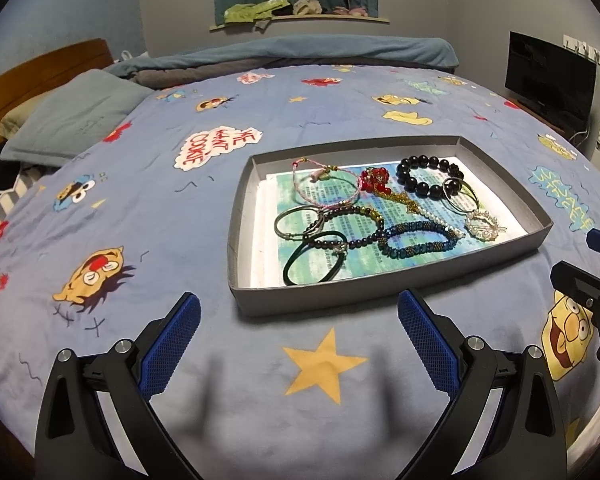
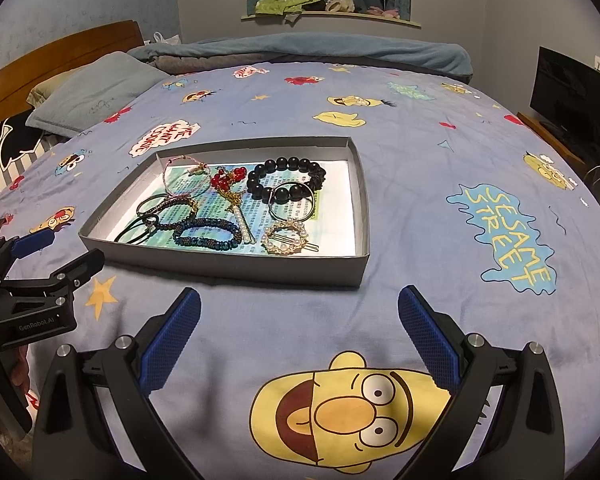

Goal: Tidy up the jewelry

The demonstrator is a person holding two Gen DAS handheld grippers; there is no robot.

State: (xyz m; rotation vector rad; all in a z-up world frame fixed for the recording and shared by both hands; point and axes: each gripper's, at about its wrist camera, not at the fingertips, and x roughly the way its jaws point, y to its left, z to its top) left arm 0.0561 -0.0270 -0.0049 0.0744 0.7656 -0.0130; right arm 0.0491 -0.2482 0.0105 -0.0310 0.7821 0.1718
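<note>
Flanking the tray (image 1: 392, 296), pillow (image 1: 72, 120) and television (image 1: 550, 76) (both apart).

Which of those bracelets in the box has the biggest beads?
The black bracelet at the far side of the grey box. Its round beads are far larger than the tiny ones on the blue beaded bracelet.

Both fisheye views look forward and down over the blue cartoon-print bedspread (image 1: 180, 240) toward the far wall. The 2 share the shallow grey cardboard tray (image 1: 496, 248), close ahead: right of centre from the left wrist, left of centre from the right.
</note>
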